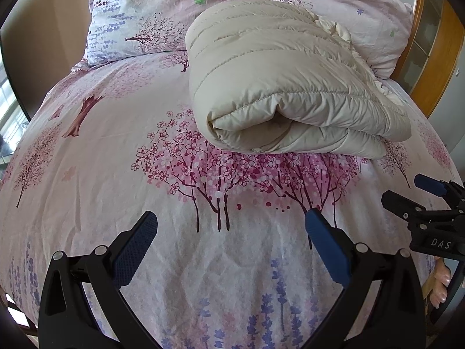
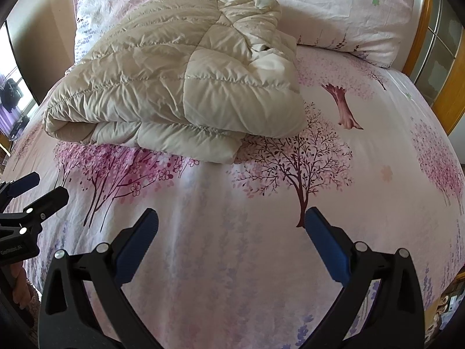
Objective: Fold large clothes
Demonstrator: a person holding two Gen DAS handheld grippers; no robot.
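Observation:
A beige quilted puffer coat [image 1: 279, 78] lies folded into a thick bundle on the bed; it also shows in the right wrist view [image 2: 174, 81]. My left gripper [image 1: 231, 221] is open and empty, held over the bedsheet short of the bundle's near edge. My right gripper [image 2: 231, 218] is open and empty, also short of the bundle. The right gripper shows at the right edge of the left wrist view [image 1: 412, 192], and the left gripper at the left edge of the right wrist view [image 2: 37, 189].
The bed has a pink floral sheet [image 1: 116, 192] with tree prints. Two matching pillows [image 1: 139, 14] lie at the head, behind the coat. A wooden headboard or door frame [image 1: 427, 58] stands at the right. A window [image 2: 11, 93] is at the left.

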